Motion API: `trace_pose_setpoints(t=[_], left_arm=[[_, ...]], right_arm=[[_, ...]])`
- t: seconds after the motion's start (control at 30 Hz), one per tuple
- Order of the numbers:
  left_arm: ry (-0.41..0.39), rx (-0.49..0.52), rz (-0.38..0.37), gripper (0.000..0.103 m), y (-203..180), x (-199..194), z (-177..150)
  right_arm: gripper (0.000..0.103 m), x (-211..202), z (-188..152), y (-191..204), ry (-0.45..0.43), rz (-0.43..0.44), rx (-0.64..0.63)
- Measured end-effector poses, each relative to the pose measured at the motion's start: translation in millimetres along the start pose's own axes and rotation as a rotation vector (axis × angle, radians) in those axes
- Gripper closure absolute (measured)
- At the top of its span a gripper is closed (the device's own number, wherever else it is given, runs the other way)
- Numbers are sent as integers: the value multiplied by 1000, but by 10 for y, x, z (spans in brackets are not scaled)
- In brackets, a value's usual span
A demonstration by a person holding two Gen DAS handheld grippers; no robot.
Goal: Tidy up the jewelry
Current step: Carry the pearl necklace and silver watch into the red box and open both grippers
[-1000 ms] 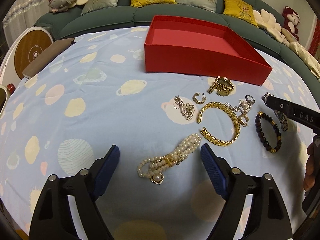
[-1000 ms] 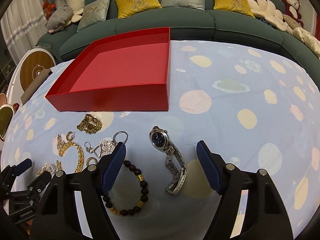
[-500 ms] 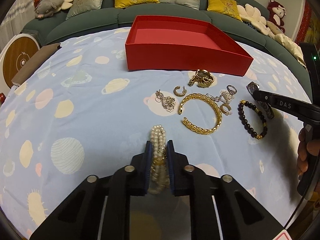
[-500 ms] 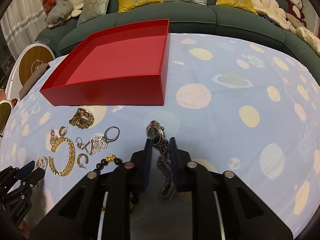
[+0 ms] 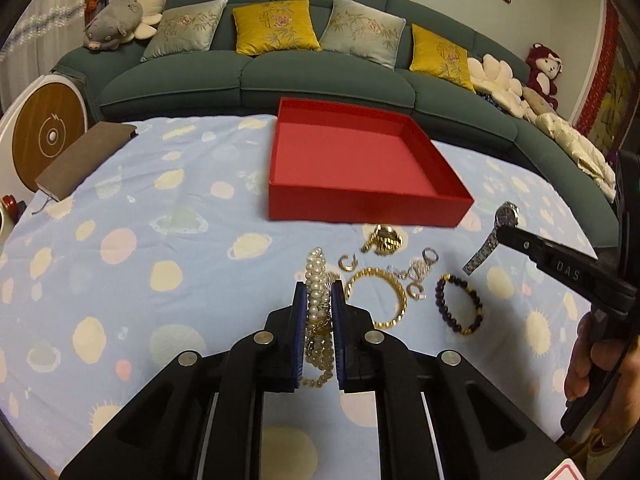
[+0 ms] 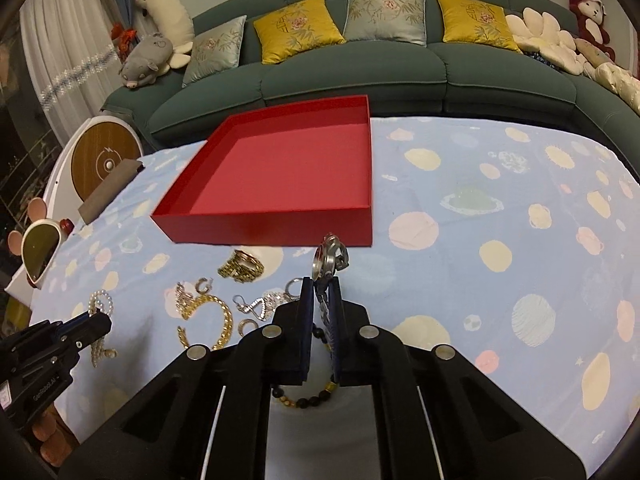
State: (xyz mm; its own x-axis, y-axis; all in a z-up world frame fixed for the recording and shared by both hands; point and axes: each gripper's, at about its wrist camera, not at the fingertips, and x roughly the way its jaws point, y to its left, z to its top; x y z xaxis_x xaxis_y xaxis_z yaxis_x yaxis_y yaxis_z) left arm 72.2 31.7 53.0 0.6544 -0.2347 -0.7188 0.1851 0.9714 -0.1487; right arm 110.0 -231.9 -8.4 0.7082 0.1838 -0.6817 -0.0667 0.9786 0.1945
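Pearl strands [image 5: 317,280] hang limp in my clamped left claw [image 5: 318,292]; the steel watch [image 6: 329,258], pinched mid-band in my right claw [image 6: 320,292], is heavier and slippery.

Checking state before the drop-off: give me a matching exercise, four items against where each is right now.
Items:
1. pearl bracelet
2. silver watch
3. dark bead bracelet
4. red box

States:
A. lying on the cloth
B. clamped in the right gripper
C. holds nothing
D. clamped in the left gripper

Pairs: 1-D, 2-B, 3-A, 4-C
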Motion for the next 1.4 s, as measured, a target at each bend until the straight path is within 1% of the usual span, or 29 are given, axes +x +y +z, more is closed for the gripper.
trace_pose_setpoints(t=[0.1,0.2,0.27,0.33,0.43,0.53,0.63,0.7,0.77,0.83,0.9,1.0,1.17,1.2,1.27,1.33,1.4], left_arm=[[-53,-12,28,94,84,-132,235],[-75,-27,30,94,132,-185,484],[-93,-16,33,94,118,-205,635],[-107,2,41,94,80,-175,801],[-114,22,37,94,5,-21,1075],[-107,47,43,94,-100,246,1341],[-103,63,56,94,-199,608,1552],[-88,61,71,94,-241,858,1672],[-67,50,60,94,-260,1114,1786],[-40,35,60,94,-258,1363,1876],[-26,36,77,94,-270,1566,1944],[-22,49,112,94,-273,1807,2021],[23,39,139,93,-212,2156,2105],[28,31,150,90,-198,2203,2111],[30,16,148,89,-181,2268,2117],[30,6,153,76,-163,2293,2113],[9,-9,167,52,-139,2273,2102]], right_arm=[[98,-130,115,74,-39,24,-4],[98,-218,227,143,-67,48,-6],[98,-267,306,178,-85,59,-10],[98,-275,398,188,-88,72,-10],[98,-202,610,152,-91,85,-3],[98,-42,860,127,-106,77,-15],[98,215,1090,74,-98,74,-9],[98,409,1231,51,-93,63,-12],[98,604,1362,46,-89,53,-22],[98,808,1478,44,-82,46,-29],[98,1001,1554,36,-72,42,-30],[98,1274,1658,-2,-55,31,-22],[98,1651,1775,-82,-10,24,-4],[98,1703,1782,-90,0,21,-5],[96,1764,1782,-92,6,11,-10],[95,1767,1775,-86,-6,1,-16],[93,1753,1769,-88,-24,-4,-18]])
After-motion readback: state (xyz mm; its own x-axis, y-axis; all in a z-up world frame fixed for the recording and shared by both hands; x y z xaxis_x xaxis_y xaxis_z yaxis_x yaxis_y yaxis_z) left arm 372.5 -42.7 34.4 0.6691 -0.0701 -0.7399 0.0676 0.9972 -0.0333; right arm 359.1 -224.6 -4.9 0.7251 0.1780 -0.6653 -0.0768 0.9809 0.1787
